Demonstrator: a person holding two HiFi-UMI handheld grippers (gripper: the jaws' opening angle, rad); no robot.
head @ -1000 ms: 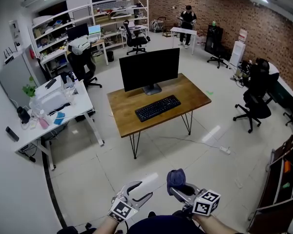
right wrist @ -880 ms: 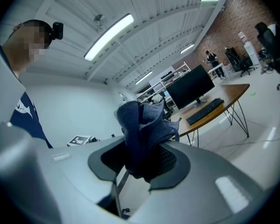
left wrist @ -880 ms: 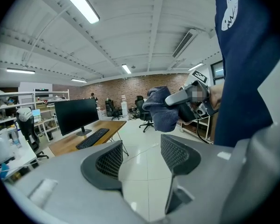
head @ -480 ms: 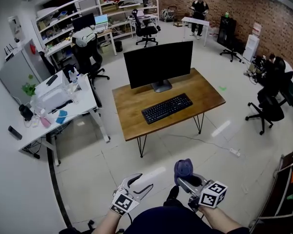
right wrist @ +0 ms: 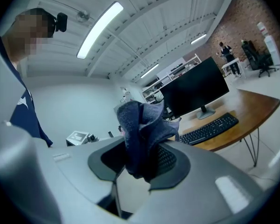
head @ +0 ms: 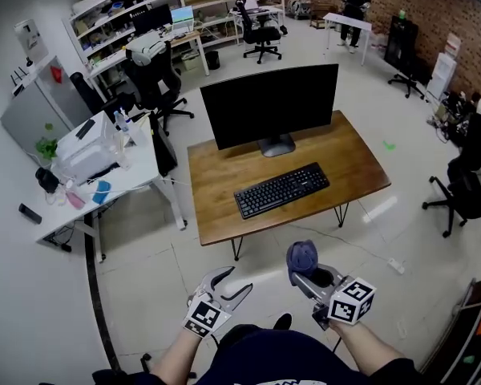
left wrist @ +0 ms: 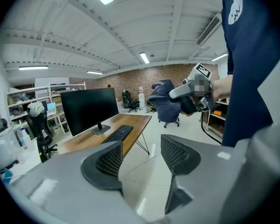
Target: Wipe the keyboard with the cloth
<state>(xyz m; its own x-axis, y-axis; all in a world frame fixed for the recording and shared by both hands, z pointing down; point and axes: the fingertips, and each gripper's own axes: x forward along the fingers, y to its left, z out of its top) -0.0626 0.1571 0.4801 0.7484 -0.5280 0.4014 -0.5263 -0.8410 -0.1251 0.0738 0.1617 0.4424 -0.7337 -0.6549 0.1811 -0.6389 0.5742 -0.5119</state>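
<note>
Dark blue cloth [right wrist: 139, 125] is bunched between the jaws of the right gripper [head: 304, 268], which are clamped on its lower part. The rest of it stands up above them in a loose, folded wad. The gripper is held low, in front of the person's body and over the pale floor [head: 144, 295], with its marker cube [head: 351, 301] nearest the person and its jaws aimed toward the desk.

The left gripper [left wrist: 142, 155] is beside it at about the same height. Its jaws are spread apart with only floor showing between them. Both forearms come in from the bottom edge of the head view, and the two grippers are near each other but not touching.

The keyboard [head: 281, 189] is black. It lies on the wooden desk [head: 212, 195], between the foot of the monitor [head: 268, 107] and the desk's front edge, and is angled slightly to that edge. Cloth and keyboard are well apart, with open floor between the grippers and the desk. A white table [head: 136, 175] loaded with small items stands touching the desk's left edge.
</note>
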